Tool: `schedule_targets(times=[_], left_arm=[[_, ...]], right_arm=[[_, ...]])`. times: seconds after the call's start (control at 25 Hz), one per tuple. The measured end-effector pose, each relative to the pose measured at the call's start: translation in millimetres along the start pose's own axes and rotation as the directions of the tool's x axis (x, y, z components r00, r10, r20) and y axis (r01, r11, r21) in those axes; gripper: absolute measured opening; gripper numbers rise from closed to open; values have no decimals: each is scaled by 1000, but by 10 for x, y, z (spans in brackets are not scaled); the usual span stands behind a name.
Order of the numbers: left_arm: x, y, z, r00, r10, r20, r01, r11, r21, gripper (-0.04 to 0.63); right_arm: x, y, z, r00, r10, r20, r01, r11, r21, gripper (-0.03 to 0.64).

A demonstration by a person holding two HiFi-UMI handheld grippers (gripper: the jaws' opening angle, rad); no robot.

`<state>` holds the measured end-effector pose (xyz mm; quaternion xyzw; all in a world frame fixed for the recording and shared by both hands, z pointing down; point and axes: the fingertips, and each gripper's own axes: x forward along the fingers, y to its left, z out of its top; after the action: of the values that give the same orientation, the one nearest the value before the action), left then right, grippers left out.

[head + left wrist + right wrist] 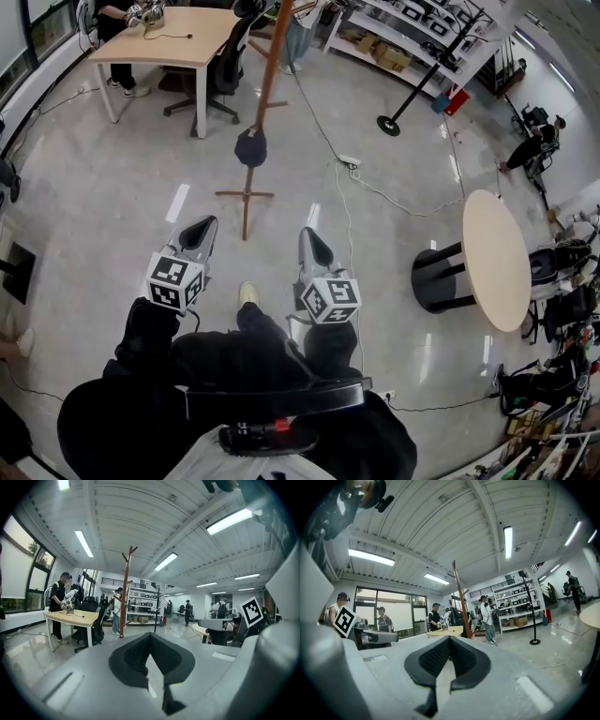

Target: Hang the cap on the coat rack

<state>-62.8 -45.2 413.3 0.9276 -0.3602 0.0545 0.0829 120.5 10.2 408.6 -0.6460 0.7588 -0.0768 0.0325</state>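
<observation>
A brown wooden coat rack (pixel 265 89) stands on the pale floor ahead of me. A dark cap (pixel 250 148) hangs from one of its lower pegs. My left gripper (pixel 202 230) and right gripper (pixel 312 240) are held side by side, short of the rack's feet and apart from it. Both are shut with nothing between the jaws. In the left gripper view the left gripper (pixel 150 637) points toward the rack (pixel 125 592). From the right gripper (pixel 449 639) the rack (pixel 461 599) rises just beyond the tips. The cap cannot be made out in either gripper view.
A wooden desk (pixel 164 37) and a black office chair (pixel 225 66) stand behind the rack. A round table (pixel 497 258) is at the right. A black pole stand (pixel 412 94) and floor cables with a power strip (pixel 349 161) lie beyond. People stand around the room's edges.
</observation>
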Motion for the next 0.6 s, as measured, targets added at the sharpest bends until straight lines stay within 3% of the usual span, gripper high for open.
schedule_targets(times=[0.6], left_arm=[[45,-11,11,1000,-6,15,6,1000,5,3]], right_arm=[[-8,-60,-37,1000,-12,-3,12,1000,5,3]])
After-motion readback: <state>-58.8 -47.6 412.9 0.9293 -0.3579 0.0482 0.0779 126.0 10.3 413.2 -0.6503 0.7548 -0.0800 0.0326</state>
